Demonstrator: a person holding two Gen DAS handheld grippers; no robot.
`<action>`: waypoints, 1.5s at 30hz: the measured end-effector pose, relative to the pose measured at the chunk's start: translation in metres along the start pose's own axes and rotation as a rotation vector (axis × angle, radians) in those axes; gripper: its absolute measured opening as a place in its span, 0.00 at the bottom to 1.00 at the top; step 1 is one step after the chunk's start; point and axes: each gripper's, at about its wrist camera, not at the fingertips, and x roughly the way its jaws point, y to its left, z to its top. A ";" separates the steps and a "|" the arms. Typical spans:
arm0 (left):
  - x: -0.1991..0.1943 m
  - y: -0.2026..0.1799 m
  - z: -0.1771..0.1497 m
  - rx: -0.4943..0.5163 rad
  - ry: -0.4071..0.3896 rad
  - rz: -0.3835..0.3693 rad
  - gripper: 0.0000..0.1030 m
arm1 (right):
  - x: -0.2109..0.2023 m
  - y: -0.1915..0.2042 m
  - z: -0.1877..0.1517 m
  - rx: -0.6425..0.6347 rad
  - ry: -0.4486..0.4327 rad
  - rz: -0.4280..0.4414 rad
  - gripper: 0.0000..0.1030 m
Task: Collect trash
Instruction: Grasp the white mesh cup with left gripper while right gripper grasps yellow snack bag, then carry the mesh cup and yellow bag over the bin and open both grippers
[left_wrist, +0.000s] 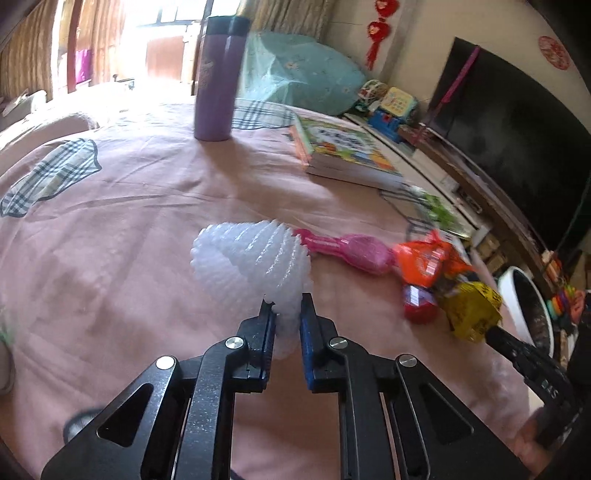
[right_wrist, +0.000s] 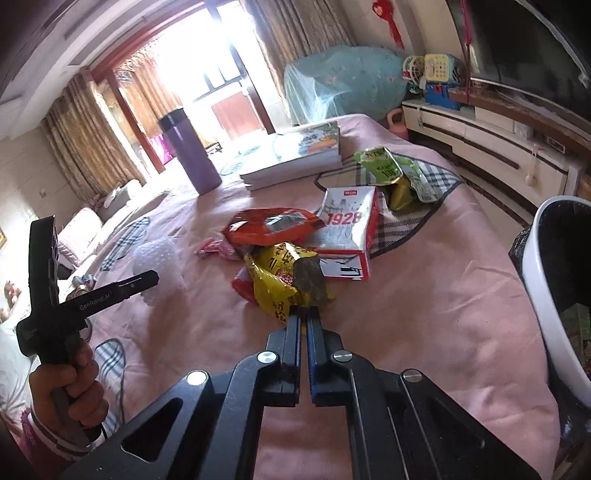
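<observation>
The left gripper (left_wrist: 287, 301) is squeezing the near end of a white foam net (left_wrist: 255, 258), which is lying on the pink bedspread (left_wrist: 129, 229) beside a pink wrapper (left_wrist: 351, 251). The right gripper (right_wrist: 303, 312) is pinching the edge of a yellow snack bag (right_wrist: 277, 284), its jaws nearly touching. An orange bag (right_wrist: 269, 227), a red-and-white box (right_wrist: 347, 232) and a green packet (right_wrist: 391, 173) are lying behind it, while a white bin (right_wrist: 554, 295) is standing at the bed's right edge
</observation>
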 end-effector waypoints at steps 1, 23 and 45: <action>-0.006 -0.006 -0.004 0.012 -0.001 -0.015 0.11 | -0.005 0.000 -0.001 0.001 -0.007 0.003 0.02; -0.044 -0.170 -0.050 0.289 0.057 -0.330 0.11 | -0.109 -0.066 -0.032 0.131 -0.131 -0.094 0.02; -0.020 -0.301 -0.045 0.481 0.083 -0.473 0.11 | -0.171 -0.153 -0.029 0.249 -0.226 -0.253 0.02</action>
